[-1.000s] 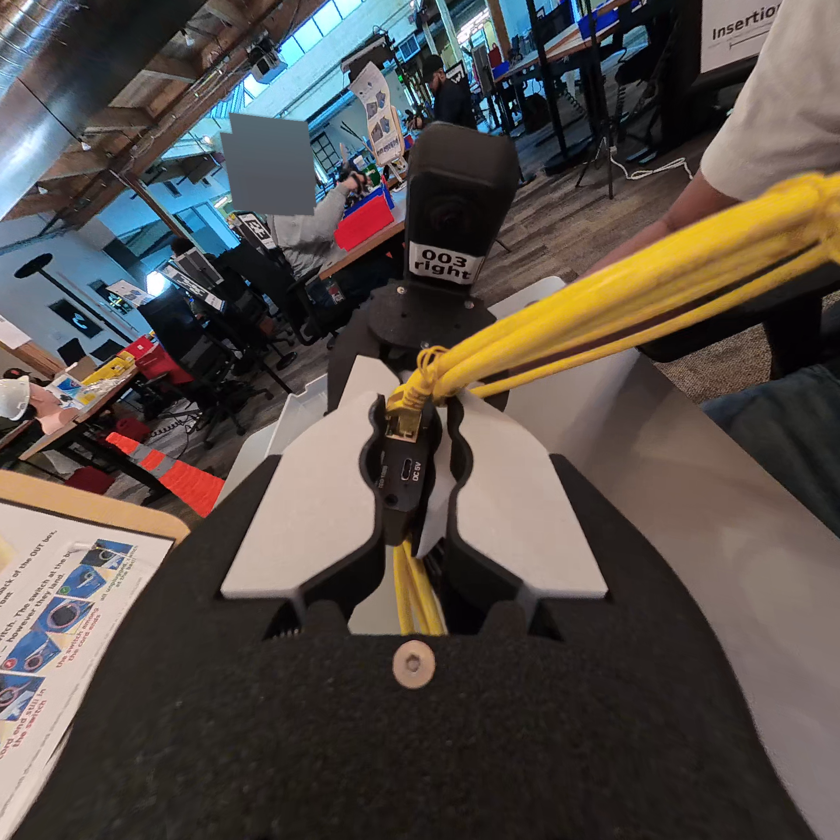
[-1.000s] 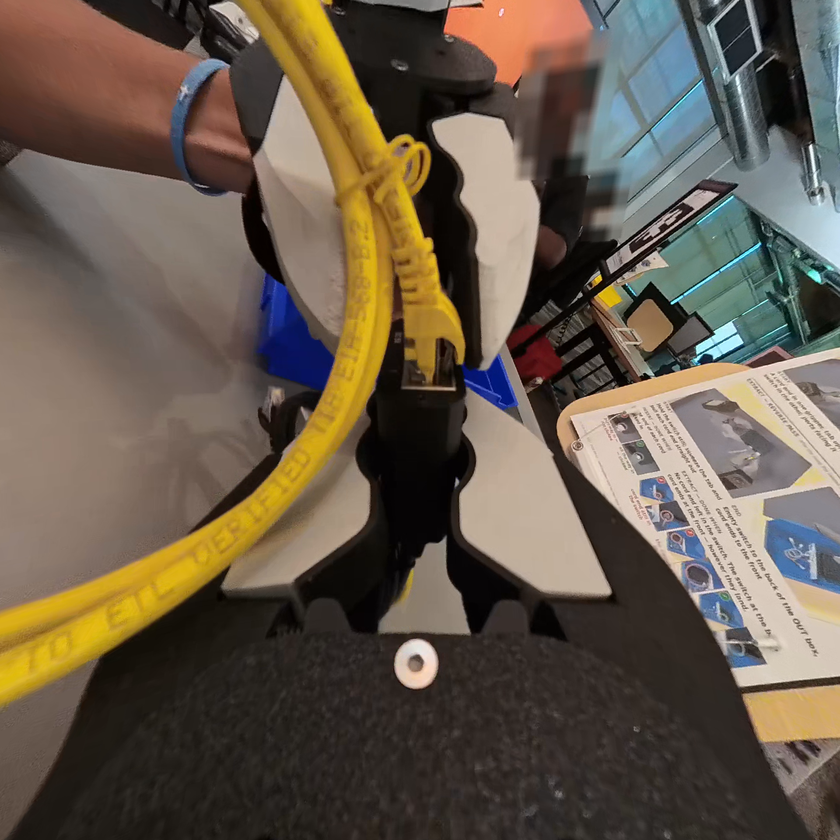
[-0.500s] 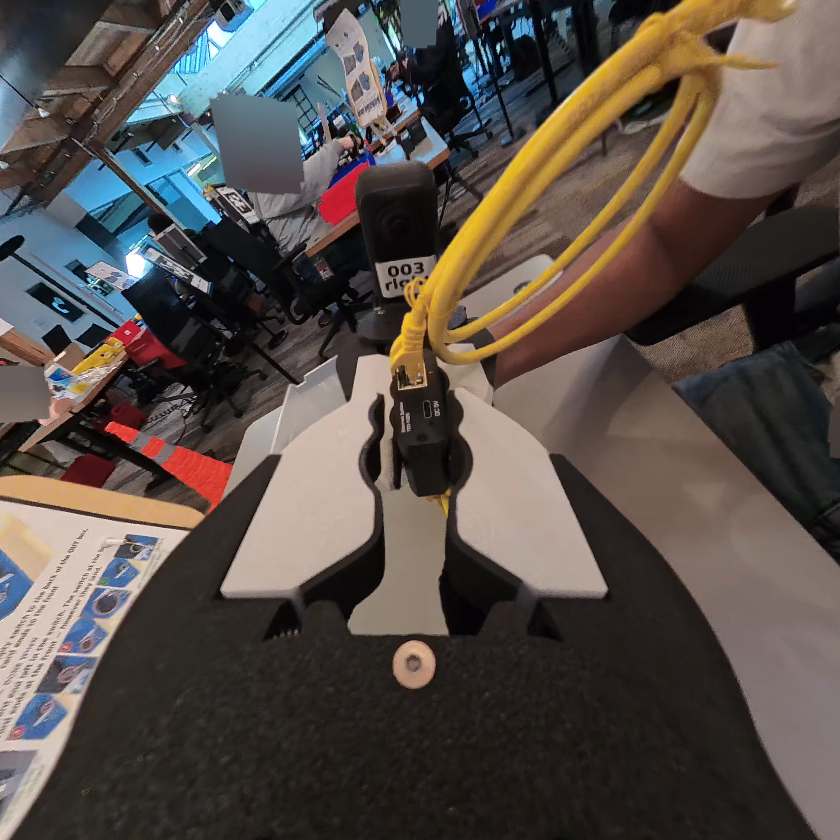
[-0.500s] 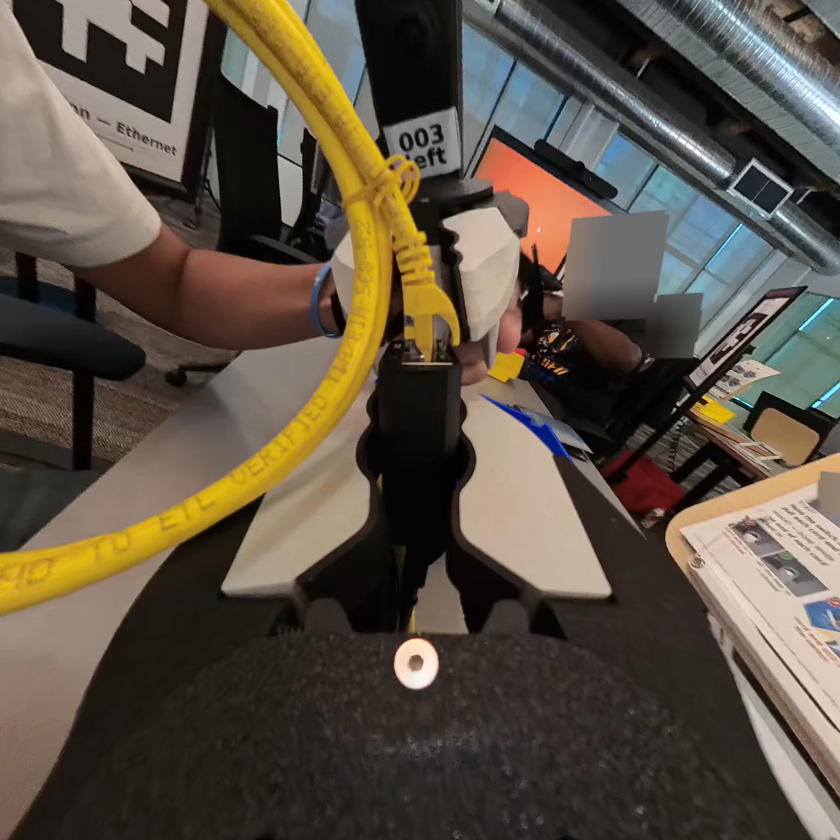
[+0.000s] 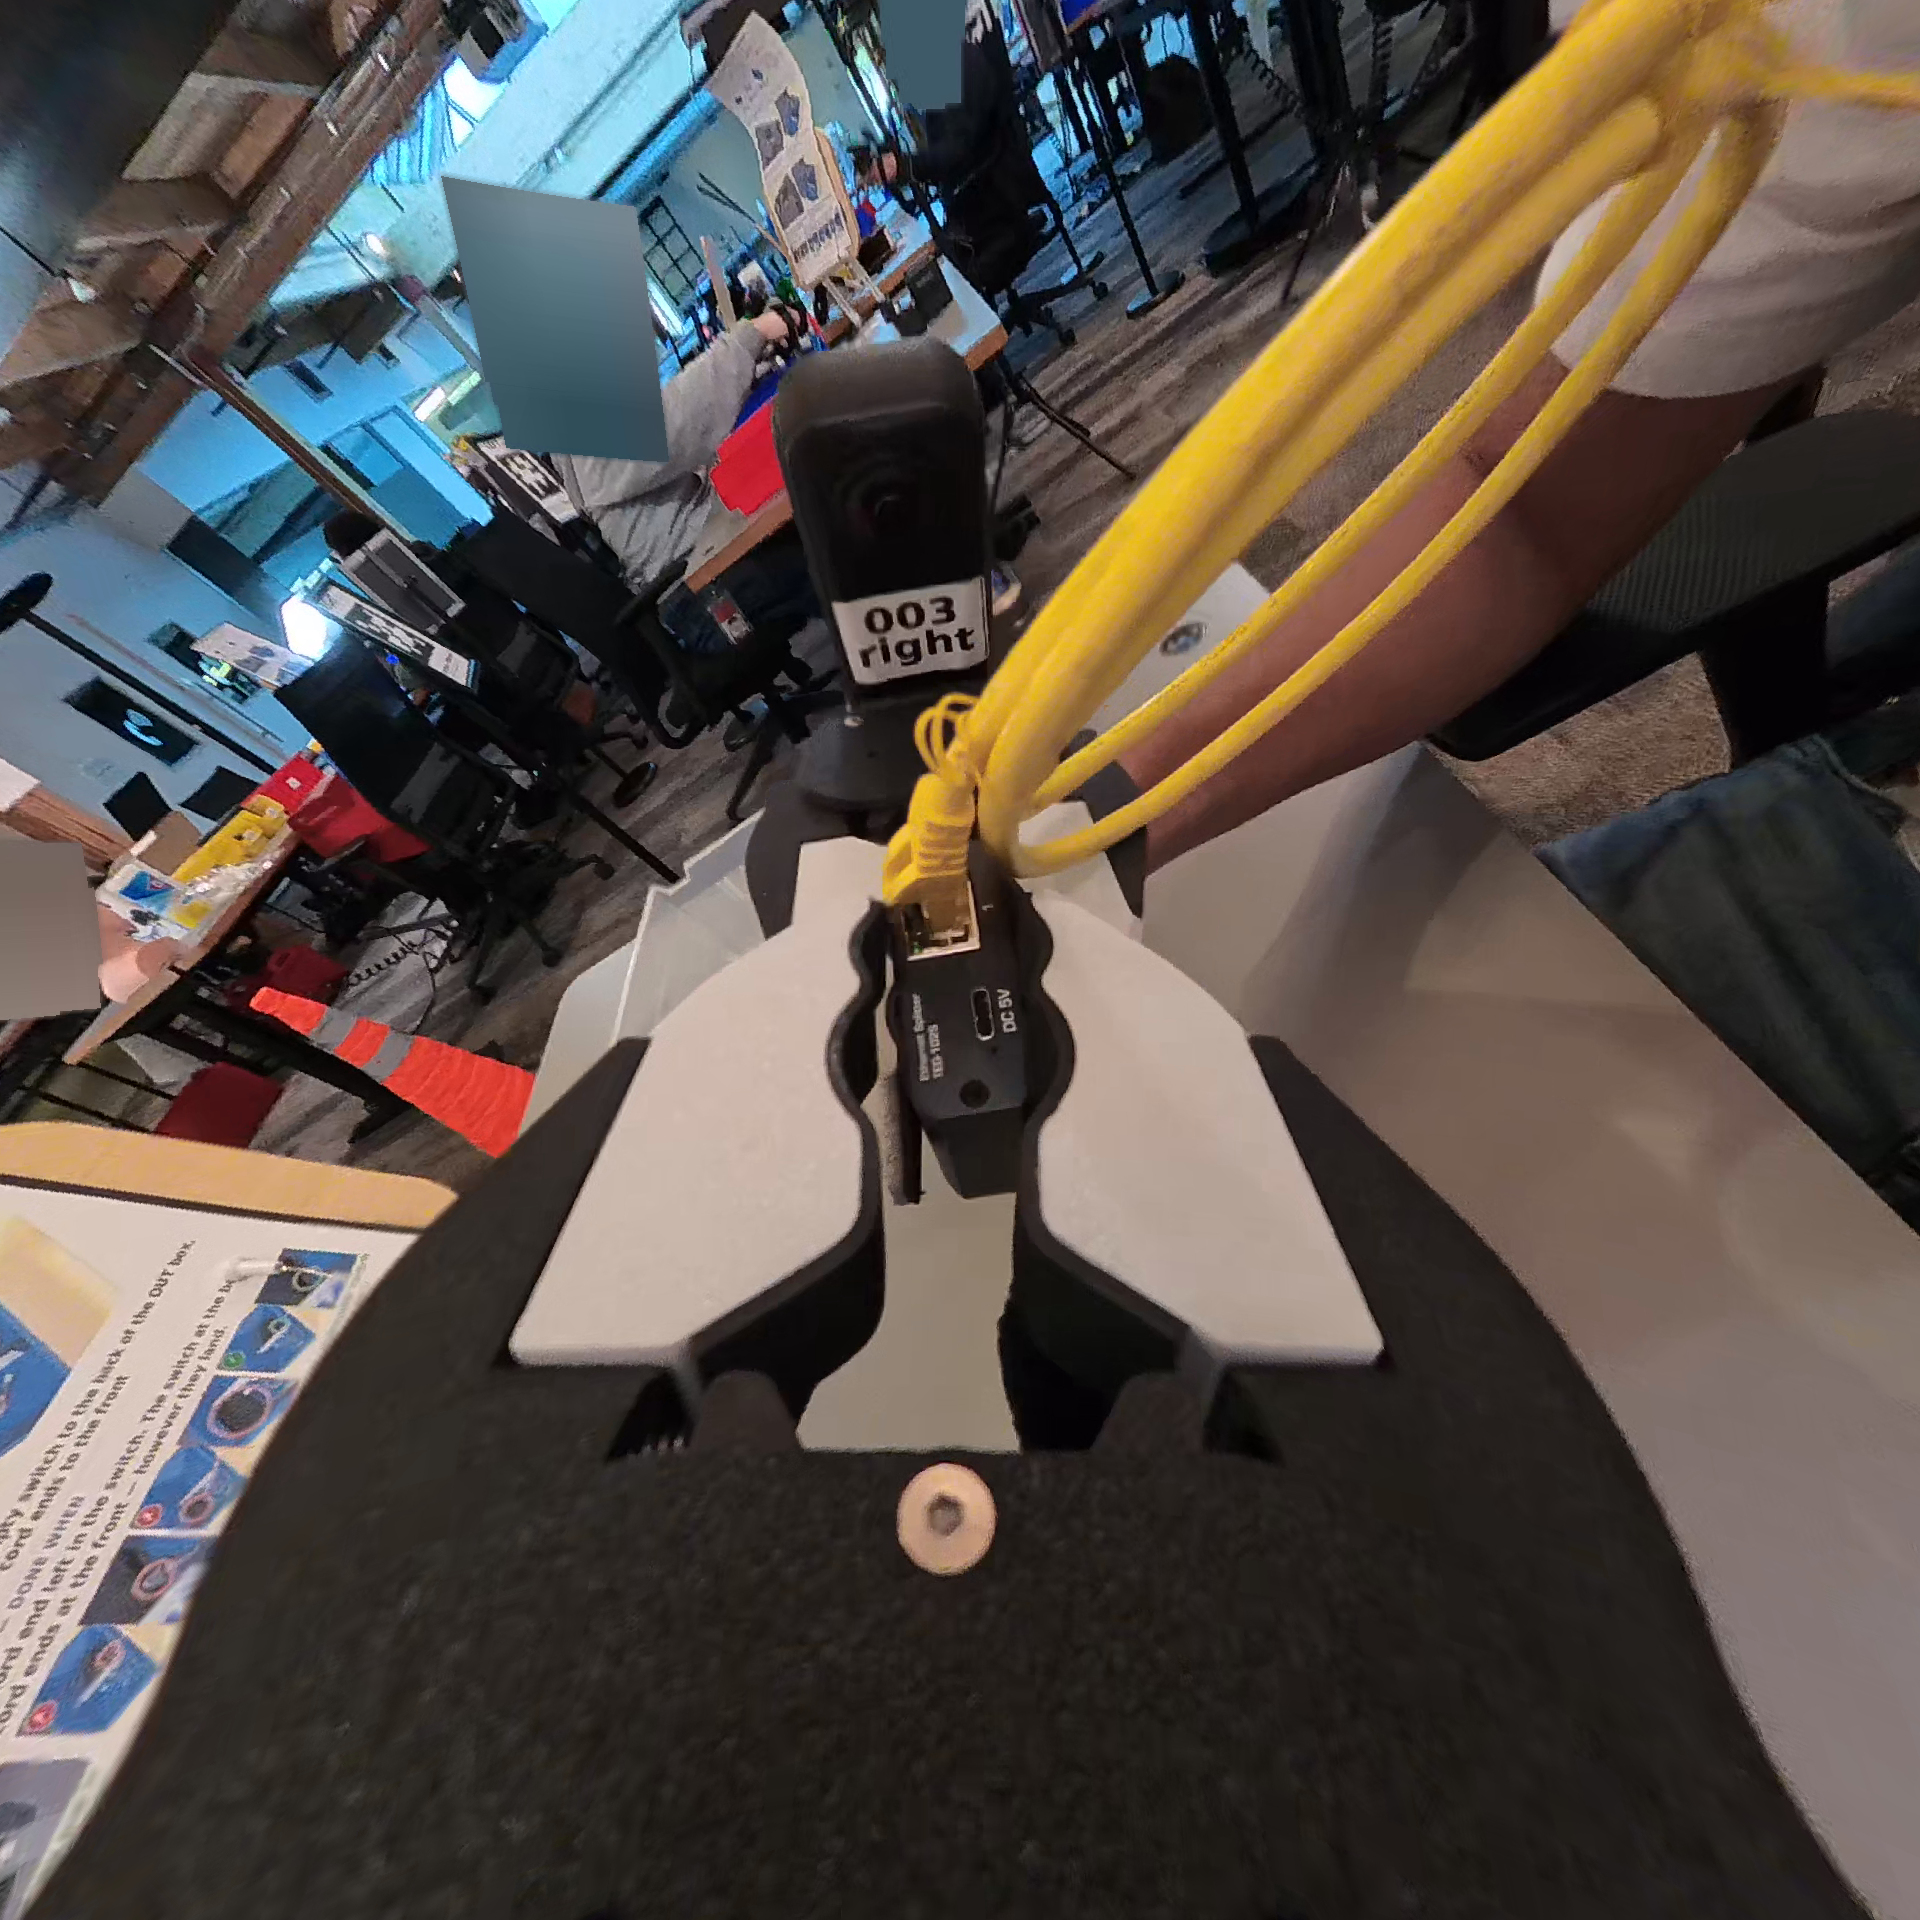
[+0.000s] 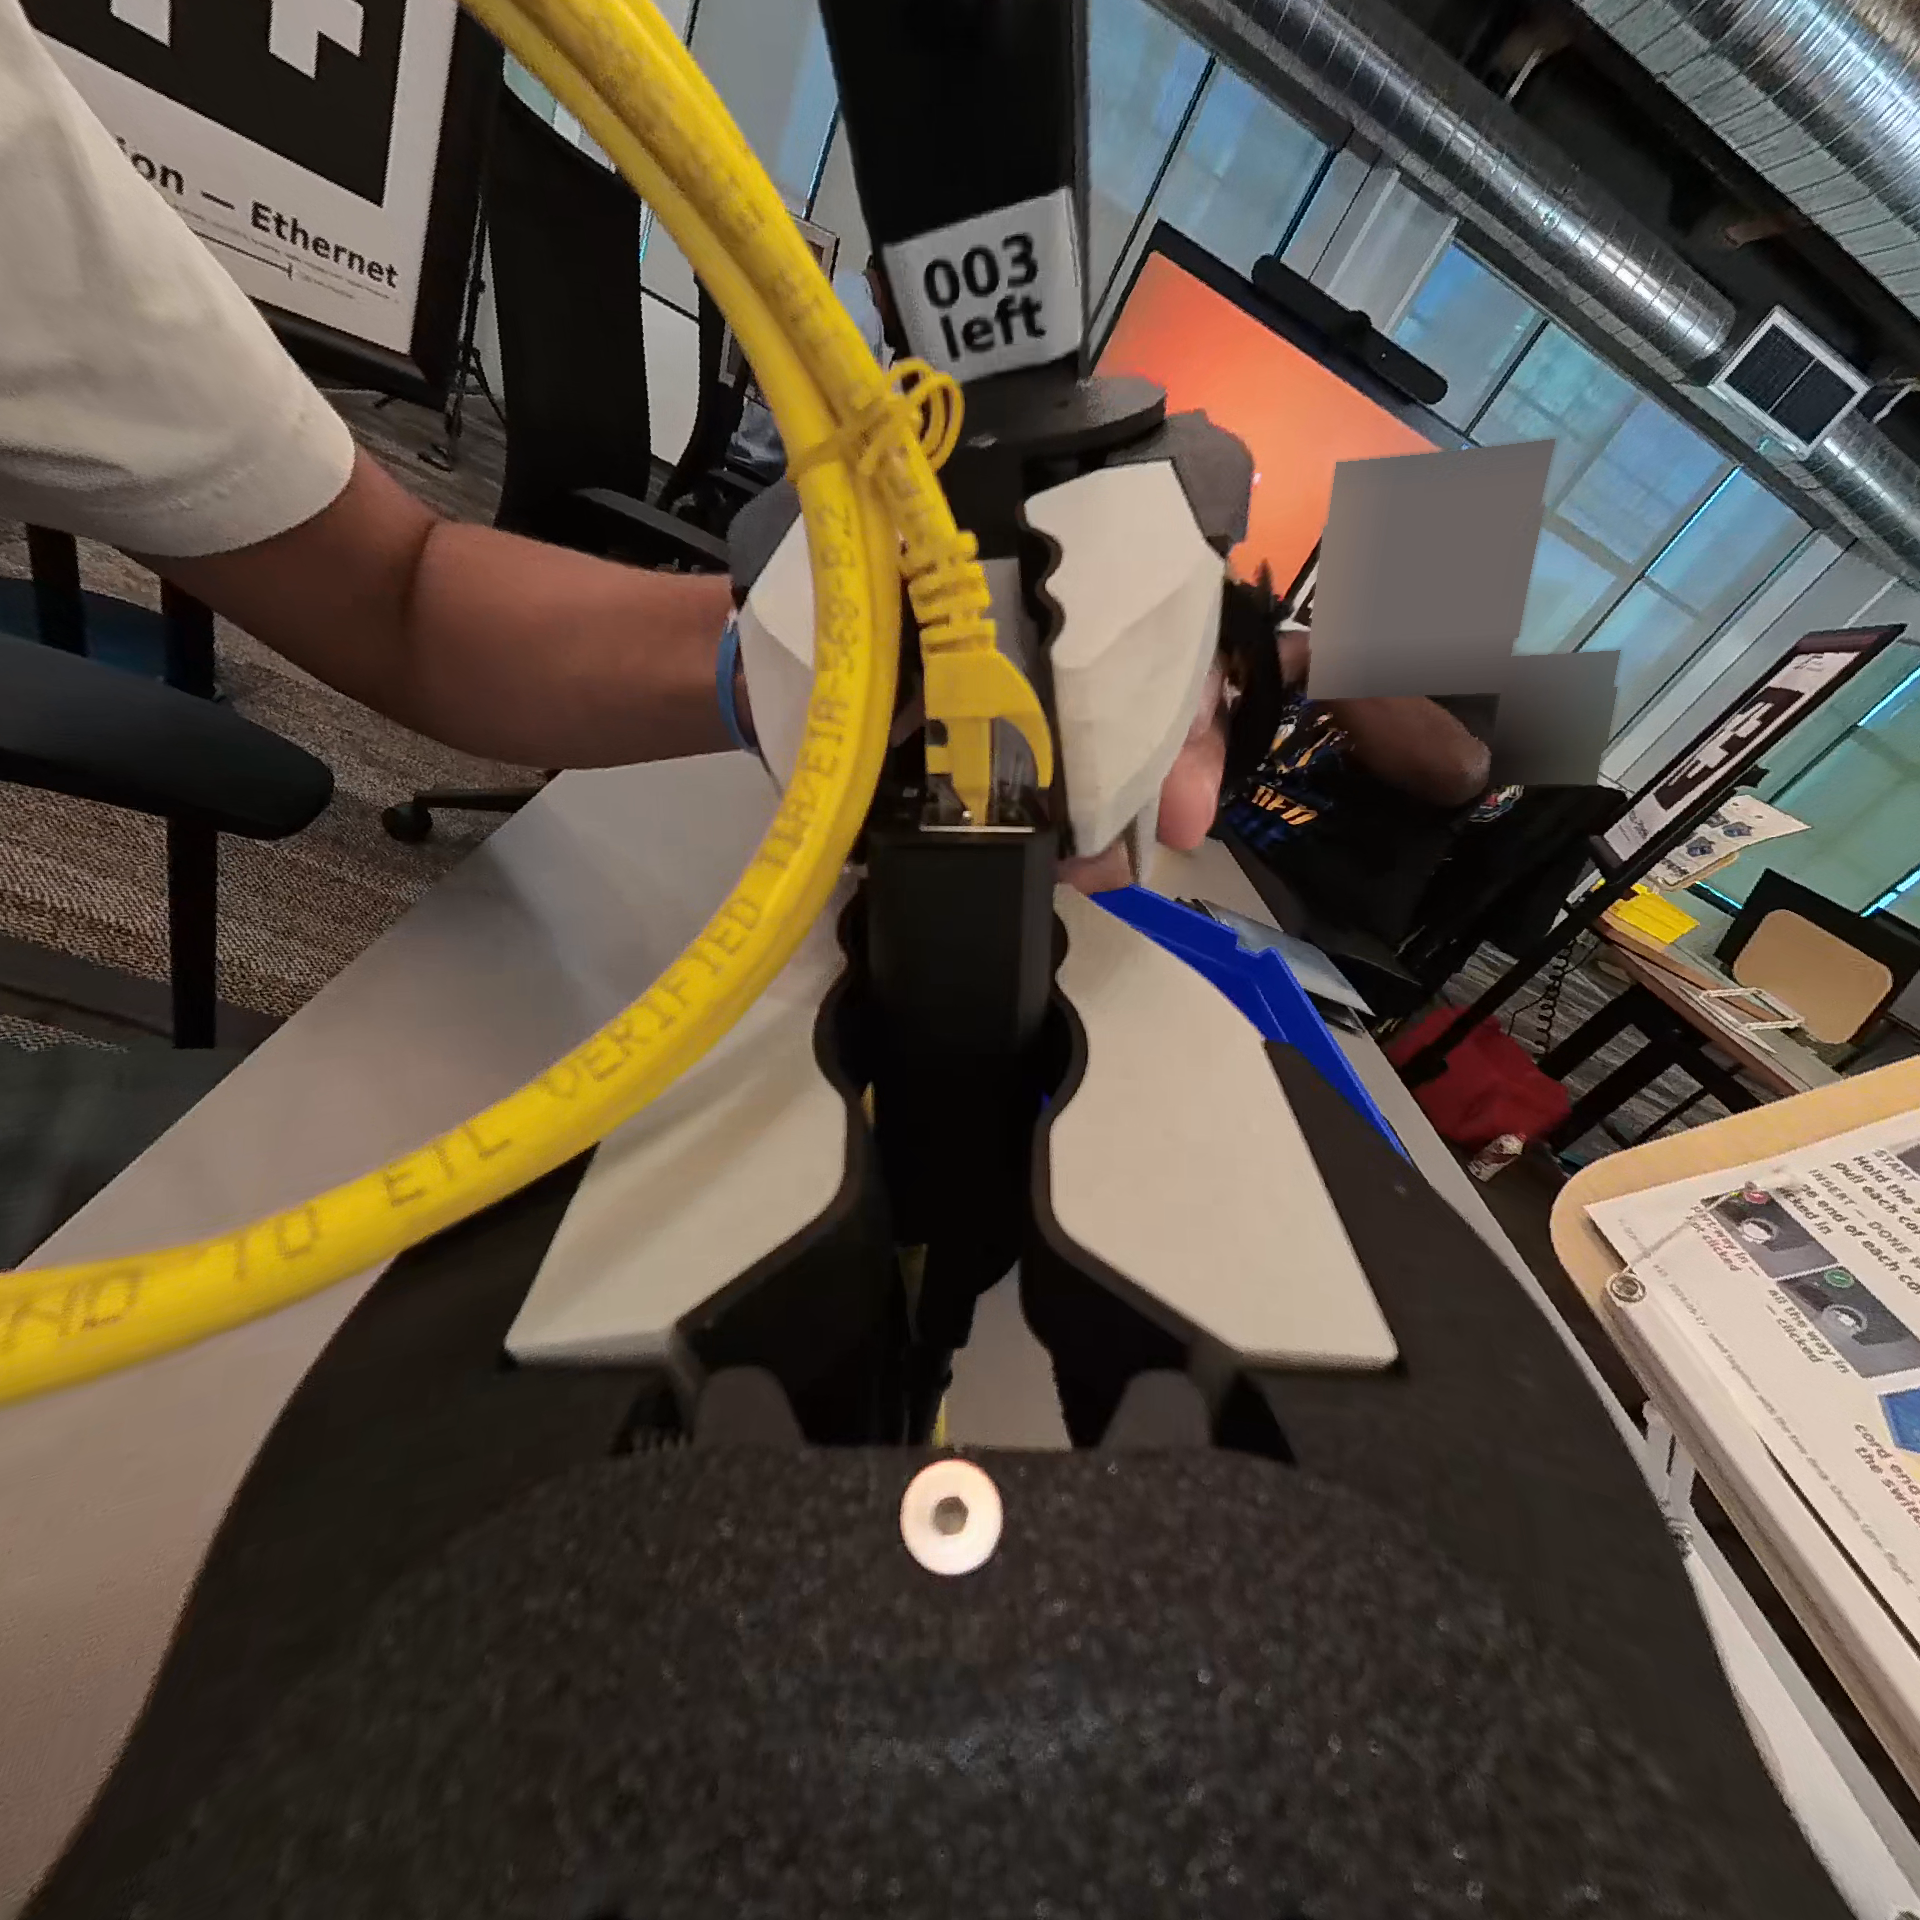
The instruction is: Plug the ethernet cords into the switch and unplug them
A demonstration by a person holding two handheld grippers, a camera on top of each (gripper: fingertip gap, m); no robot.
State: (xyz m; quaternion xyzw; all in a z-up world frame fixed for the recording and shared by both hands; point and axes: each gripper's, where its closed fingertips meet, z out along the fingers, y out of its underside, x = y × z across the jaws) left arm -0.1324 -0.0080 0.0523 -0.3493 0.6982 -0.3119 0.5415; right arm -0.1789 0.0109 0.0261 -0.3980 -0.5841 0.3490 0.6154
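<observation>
While both tongs (image 5: 951, 1039) (image 6: 951, 956) clamp the switch (image 5: 961, 1049) — cord (image 5: 935, 852) plugged in.

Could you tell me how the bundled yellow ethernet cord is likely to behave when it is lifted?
The yellow ethernet cord probably stays springy rather than limp: its coils hold smooth arcs in the air. The tie should keep them bundled. Being thin, it is likely light.

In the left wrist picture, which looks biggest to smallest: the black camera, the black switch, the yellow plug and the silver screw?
1. Black camera
2. Switch
3. Yellow plug and silver screw: they look about alike, and the screw sits nearer the lens, so I won't rank them.
</observation>
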